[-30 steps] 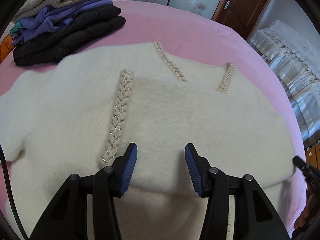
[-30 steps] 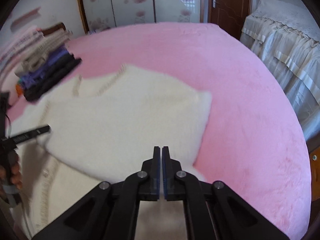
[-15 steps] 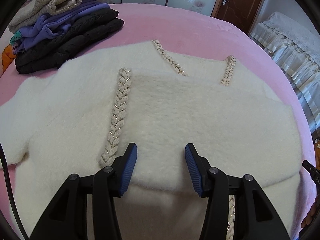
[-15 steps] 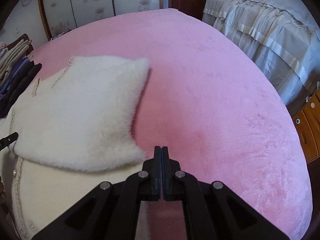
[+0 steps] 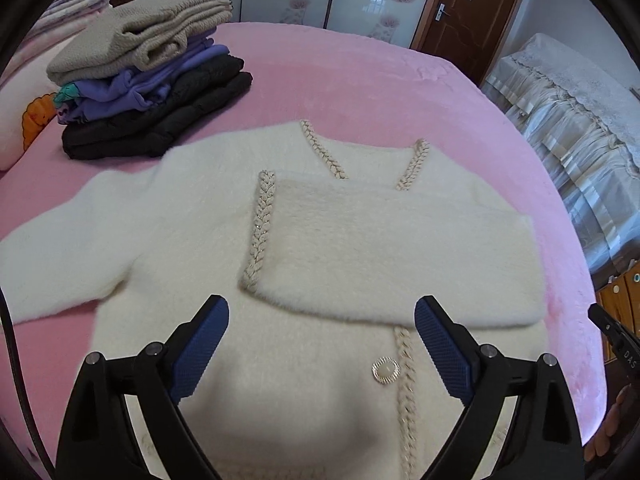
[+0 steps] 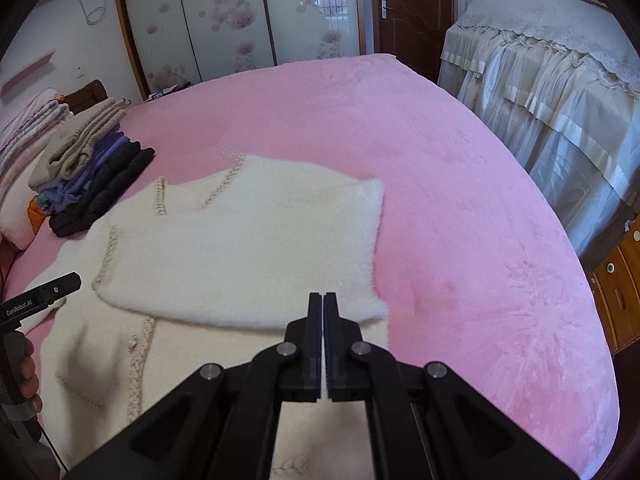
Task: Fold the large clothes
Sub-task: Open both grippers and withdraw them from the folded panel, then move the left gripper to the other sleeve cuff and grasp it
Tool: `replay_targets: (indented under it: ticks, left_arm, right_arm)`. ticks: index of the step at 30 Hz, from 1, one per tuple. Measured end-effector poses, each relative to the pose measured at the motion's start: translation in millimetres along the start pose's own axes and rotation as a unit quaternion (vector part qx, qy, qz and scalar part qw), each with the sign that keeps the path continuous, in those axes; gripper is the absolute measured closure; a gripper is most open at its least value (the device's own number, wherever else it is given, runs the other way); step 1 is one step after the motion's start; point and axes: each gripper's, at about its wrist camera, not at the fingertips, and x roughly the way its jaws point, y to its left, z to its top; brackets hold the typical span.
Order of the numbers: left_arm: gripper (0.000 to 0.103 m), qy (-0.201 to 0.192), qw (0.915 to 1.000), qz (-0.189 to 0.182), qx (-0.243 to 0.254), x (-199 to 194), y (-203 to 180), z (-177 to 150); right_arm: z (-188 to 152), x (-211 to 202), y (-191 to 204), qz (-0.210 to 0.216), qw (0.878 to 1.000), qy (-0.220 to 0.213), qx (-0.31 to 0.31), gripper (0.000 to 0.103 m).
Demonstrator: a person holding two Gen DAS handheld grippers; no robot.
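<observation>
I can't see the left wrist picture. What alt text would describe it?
A fluffy cream cardigan lies on a pink bed, one sleeve folded across its front. The left gripper hangs above with jaws opening, nothing between them; folded clothes are stacked behind.

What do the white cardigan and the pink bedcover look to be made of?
White cardigan: fluffy, fuzzy knit, likely faux fur or mohair-like yarn; soft blurred edges, braided beige trim. Pink bedcover: plush fleece or velvet-like fabric, judging by its short nap with brushed streaks.
</observation>
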Motion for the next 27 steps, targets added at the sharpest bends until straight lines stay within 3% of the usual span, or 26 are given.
replay_targets:
  ticks: [3,11,14,22,27]
  left_arm:
    - [0.003,-0.008,0.9999,-0.006,-0.009,-27,4,-7]
    - [0.002,-0.036,0.9979,-0.034,-0.042,-86,19,-29]
    - [0.002,-0.071,0.9965,-0.028,-0.033,-109,22,-38]
    - [0.002,-0.111,0.993,0.003,0.041,-165,24,-48]
    - [0.002,-0.115,0.9928,-0.013,0.029,-195,47,-43]
  right_arm:
    - [-2,-19,14,0.013,1.0,-0.008,-0.008,0.102]
    - [-13,-58,46,0.037,0.999,-0.015,-0.024,0.102]
    - [-17,-69,57,0.054,0.998,-0.013,-0.023,0.102]
    - [-19,-105,100,0.077,0.995,-0.032,-0.054,0.102]
    - [-11,-129,135,0.097,0.991,-0.058,-0.071,0.102]
